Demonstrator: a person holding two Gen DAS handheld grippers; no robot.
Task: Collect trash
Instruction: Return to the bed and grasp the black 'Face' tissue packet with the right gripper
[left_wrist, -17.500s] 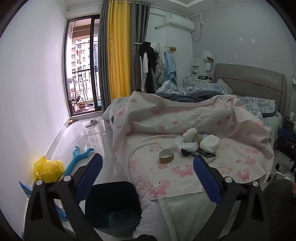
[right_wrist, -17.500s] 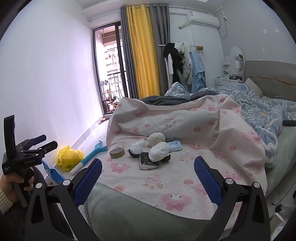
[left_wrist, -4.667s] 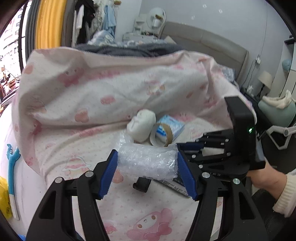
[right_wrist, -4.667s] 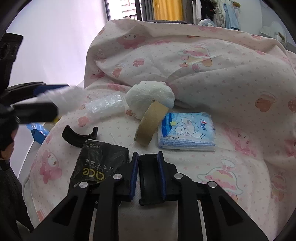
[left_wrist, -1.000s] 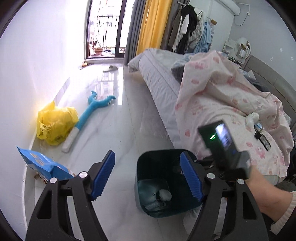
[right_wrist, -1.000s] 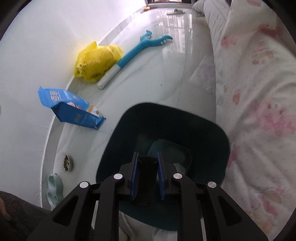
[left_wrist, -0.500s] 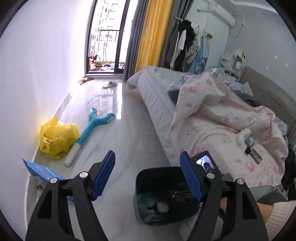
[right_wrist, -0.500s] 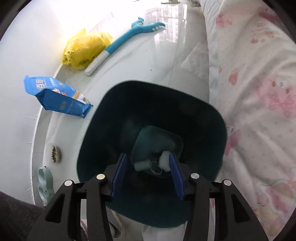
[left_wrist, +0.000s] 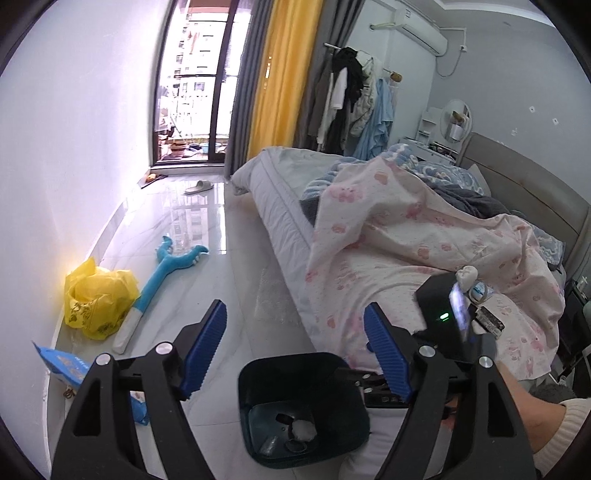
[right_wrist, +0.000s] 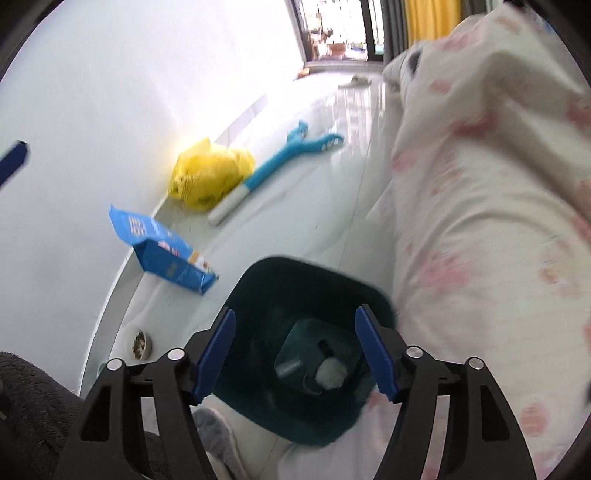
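A dark teal bin (left_wrist: 245, 380) stands on the floor beside the bed, with a white wad (left_wrist: 304, 430) and dark scraps at its bottom. My left gripper (left_wrist: 295, 347) hovers above and behind it, its jaws opening and empty. My right gripper (right_wrist: 297, 354) hangs over the bin (right_wrist: 258, 275), its jaws also opening with nothing between them, and the white wad (right_wrist: 330, 371) lies below. On the pink quilt (left_wrist: 424, 258) lie a white wad (left_wrist: 466, 275), a blue tissue pack (left_wrist: 480, 290) and a black wrapper (left_wrist: 489, 319).
A yellow bag (left_wrist: 98, 299), a blue plush toy (left_wrist: 166, 269) and a blue packet (right_wrist: 162, 254) lie along the white wall. A small bowl (right_wrist: 139, 343) sits near the packet. The bed's edge runs close to the bin's right side.
The right gripper, shut on a black piece over the bin a second ago, has opened and the piece is gone from its jaws. Both grippers have risen away from the bin.
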